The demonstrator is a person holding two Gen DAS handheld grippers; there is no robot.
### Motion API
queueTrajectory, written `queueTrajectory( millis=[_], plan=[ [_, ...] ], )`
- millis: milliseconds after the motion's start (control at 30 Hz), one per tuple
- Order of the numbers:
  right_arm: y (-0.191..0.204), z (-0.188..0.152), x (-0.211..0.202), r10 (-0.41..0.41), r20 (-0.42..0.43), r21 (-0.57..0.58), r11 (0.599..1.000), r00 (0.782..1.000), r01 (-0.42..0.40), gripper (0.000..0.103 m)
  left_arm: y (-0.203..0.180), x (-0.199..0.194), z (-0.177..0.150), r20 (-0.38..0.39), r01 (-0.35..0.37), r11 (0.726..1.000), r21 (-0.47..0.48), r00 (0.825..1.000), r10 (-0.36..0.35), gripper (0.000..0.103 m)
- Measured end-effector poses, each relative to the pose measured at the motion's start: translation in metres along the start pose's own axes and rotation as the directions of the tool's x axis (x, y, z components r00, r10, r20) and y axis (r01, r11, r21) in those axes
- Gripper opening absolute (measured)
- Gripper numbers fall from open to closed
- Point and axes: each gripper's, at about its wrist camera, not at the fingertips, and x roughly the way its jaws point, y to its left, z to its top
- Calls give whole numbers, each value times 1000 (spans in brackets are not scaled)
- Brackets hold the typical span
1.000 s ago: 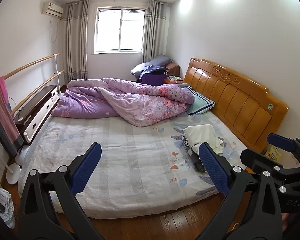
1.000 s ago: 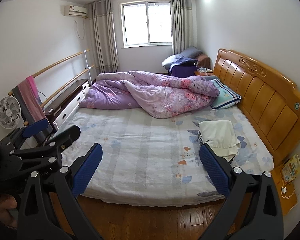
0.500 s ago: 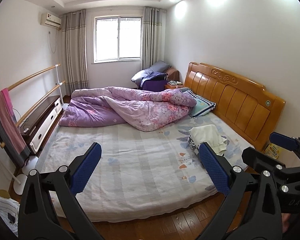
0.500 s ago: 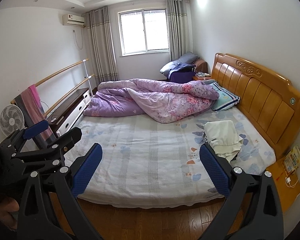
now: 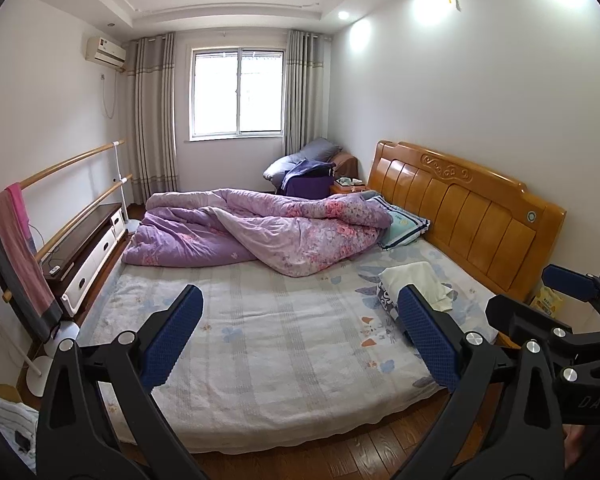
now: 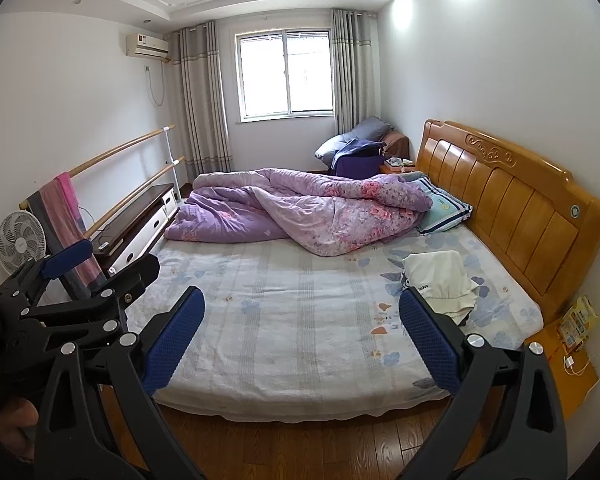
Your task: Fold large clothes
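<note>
Both grippers are hovering above the wooden floor (image 6: 300, 452) at the side of the bed (image 5: 284, 360), pointing across it, and nothing is lying between them and the mattress. The left gripper (image 5: 300, 336) is holding its two blue-padded fingers (image 5: 172, 336) wide apart, gripping nothing. The right gripper (image 6: 302, 338) is likewise showing its fingers (image 6: 430, 344) spread wide and empty.

One small pile of clothes (image 6: 440, 284) is lying on the sheet near the wooden headboard (image 6: 516, 196), a cream garment on top with darker patterned cloth showing under it. In both views the right-hand finger is partly covering the pile's near edge.

One crumpled purple quilt (image 5: 260, 232) is taking up the far half of the bed, and one striped pillow (image 6: 444, 210) is peeking out beside it against the headboard. Two wooden rails (image 5: 72, 184) are running along the left wall, with a pink-and-grey towel (image 5: 16, 248) draped over them. One low cabinet (image 5: 84, 256) is standing under the rails and one fan (image 6: 20, 240) is standing near the towel. One window (image 6: 286, 76) is lighting the far wall between two curtains.
</note>
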Motion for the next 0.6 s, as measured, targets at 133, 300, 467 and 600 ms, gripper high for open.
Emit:
queueTrajectory(
  millis=[133,300,467,600],
  plan=[
    [0,1,-2,-1,8,1,1000,1000,1,94,-1,-6,1,21,-13,1000,11,1000,13,98],
    [1,-1,-6,-3,11,0,1000,1000,3,94,-3,-7,0,27,-17,1000,5,999,16,98],
    [2,-2,-5,-3,10,-1,1000,1000,3,94,-4,-7,3,32,-13,1000,3,999,13,98],
    [0,-2,-6,0,9,5,1000,1000,0,94,-5,-6,2,33,-11,1000,3,999,11,98]
  ],
)
